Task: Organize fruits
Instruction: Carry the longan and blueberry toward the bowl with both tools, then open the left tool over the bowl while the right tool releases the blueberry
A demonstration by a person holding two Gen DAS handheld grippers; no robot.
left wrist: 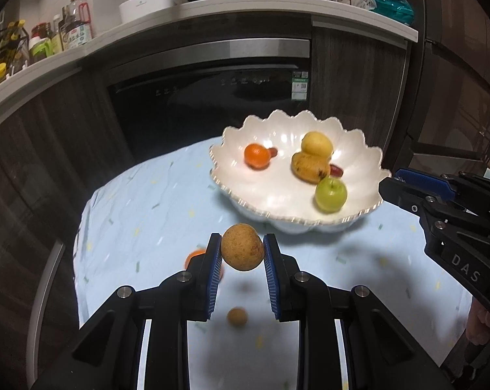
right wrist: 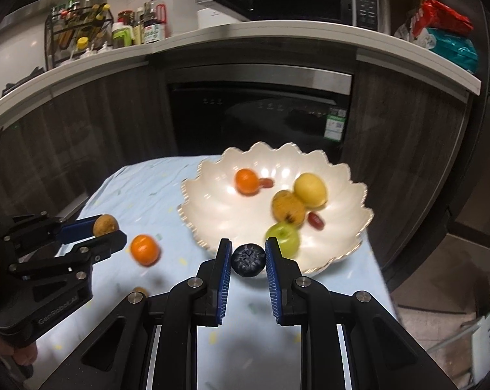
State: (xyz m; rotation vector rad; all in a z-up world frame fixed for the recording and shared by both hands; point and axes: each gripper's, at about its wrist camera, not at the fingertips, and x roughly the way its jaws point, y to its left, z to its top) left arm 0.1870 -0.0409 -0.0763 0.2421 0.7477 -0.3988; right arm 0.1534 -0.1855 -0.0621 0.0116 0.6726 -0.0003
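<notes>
1. Brown round fruit [left wrist: 242,247] sits clamped between our left gripper [left wrist: 241,253] jaws, above the tablecloth [left wrist: 140,208].
2. Our right gripper [right wrist: 248,260] pinches a dark blueberry [right wrist: 248,259] beside the white bowl [right wrist: 212,214].

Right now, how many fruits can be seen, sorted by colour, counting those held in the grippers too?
Orange: 2, one in the bowl, one on the cloth
Brown: 3
Yellow: 1
Green: 1
Red: 2
Dark blue: 1
Total: 10
</notes>
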